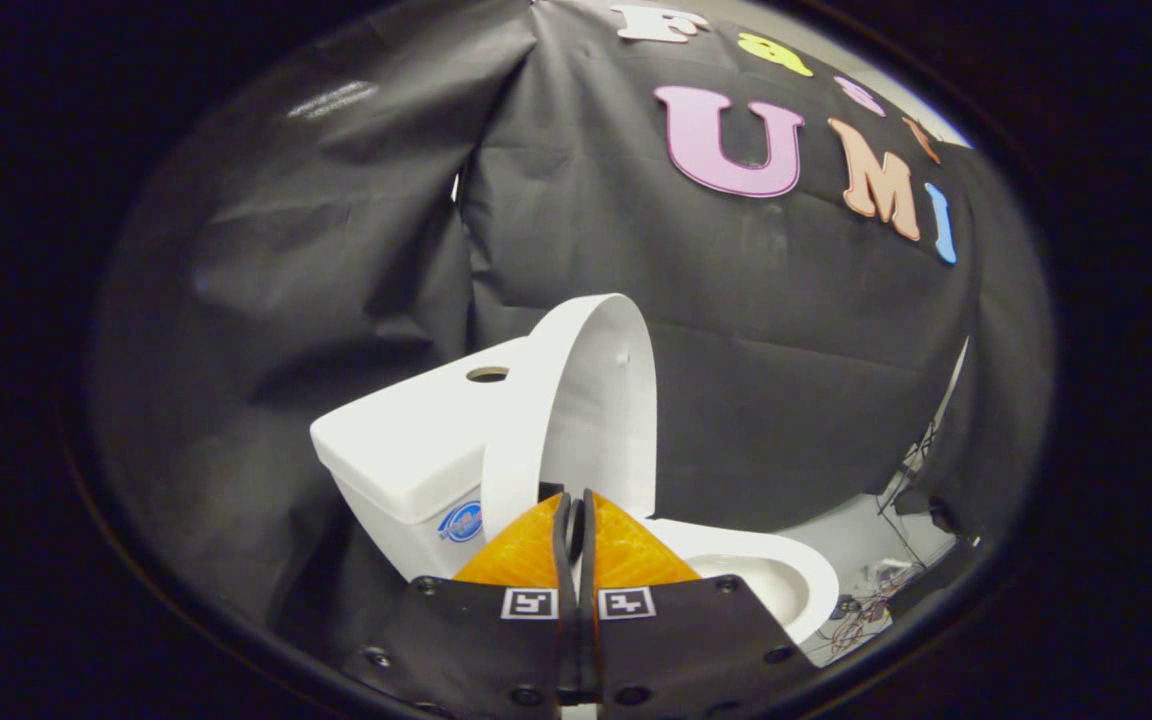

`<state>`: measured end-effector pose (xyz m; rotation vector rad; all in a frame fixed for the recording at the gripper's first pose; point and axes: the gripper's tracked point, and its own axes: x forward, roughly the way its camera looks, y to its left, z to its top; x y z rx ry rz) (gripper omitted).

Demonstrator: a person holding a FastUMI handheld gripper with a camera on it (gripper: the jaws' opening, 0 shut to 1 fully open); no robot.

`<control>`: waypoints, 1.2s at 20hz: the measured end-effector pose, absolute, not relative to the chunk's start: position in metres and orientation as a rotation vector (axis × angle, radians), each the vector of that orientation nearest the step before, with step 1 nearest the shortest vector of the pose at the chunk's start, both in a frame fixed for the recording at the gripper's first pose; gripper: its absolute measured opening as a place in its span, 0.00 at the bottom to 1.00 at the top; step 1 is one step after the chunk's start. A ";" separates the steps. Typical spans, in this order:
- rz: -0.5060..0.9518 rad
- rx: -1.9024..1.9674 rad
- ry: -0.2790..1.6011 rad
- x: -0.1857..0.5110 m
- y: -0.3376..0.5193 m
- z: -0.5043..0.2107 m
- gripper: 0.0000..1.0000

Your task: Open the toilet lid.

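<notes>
Gripper view, jaws (576, 520) closed, toilet lid (576, 410) raised

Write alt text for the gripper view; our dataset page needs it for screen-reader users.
A white toilet lid stands raised, nearly upright, beside the tank, with the bowl open. The gripper, fingers closed together, sits just before the lid's lower edge. Black cloth hangs behind.
</notes>
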<state>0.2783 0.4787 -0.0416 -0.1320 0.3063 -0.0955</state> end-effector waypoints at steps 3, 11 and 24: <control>-0.133 -0.178 0.306 0.280 0.472 -0.038 0.01; -0.156 -0.284 0.262 0.291 0.480 -0.035 0.01; -0.095 -0.325 0.183 0.290 0.515 0.003 0.24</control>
